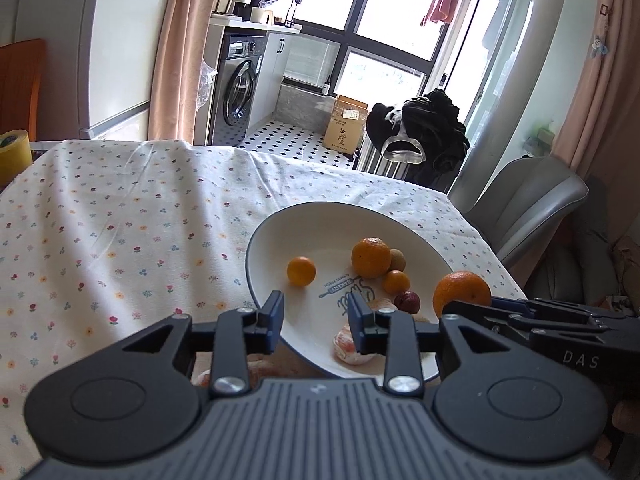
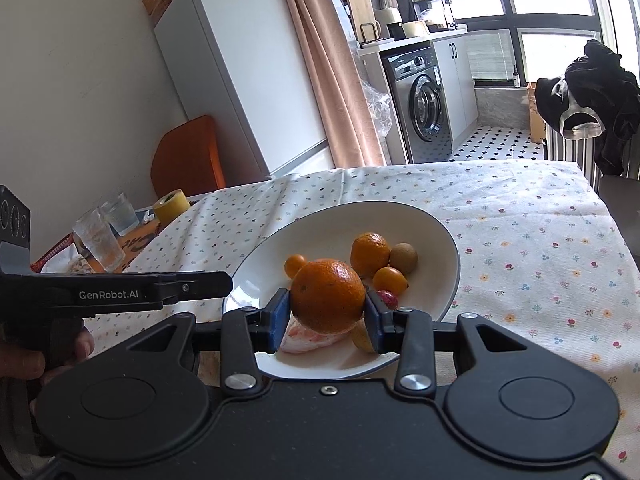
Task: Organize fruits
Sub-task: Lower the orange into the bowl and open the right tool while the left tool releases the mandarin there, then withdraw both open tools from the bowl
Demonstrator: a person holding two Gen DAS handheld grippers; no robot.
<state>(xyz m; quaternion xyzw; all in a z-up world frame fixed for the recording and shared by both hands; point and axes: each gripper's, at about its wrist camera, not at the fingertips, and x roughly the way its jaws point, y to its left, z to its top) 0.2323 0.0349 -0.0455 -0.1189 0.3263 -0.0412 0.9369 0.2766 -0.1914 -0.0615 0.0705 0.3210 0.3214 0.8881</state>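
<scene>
A white plate (image 1: pixel 256 248) on the flowered cloth holds an orange (image 1: pixel 371 258), a smaller orange (image 1: pixel 301 270), a kumquat (image 1: pixel 396 282), a brown round fruit (image 1: pixel 397 260), a dark red fruit (image 1: pixel 407 302) and a peeled tangerine (image 1: pixel 352 346). My left gripper (image 1: pixel 318 316) hovers open over the plate's near rim with nothing between its fingers. My right gripper (image 2: pixel 327 312) is shut on a large orange (image 2: pixel 327 295), held above the near part of the plate (image 2: pixel 452 248). That large orange (image 1: pixel 462 292) also shows at the plate's right side in the left wrist view.
Two glasses (image 2: pixel 98 240) and a yellow tape roll (image 2: pixel 172 206) stand at the table's far left. A grey chair (image 1: pixel 528 208) sits off the right edge and an orange chair (image 2: pixel 188 160) behind the table. A hand (image 2: pixel 40 356) holds the left gripper.
</scene>
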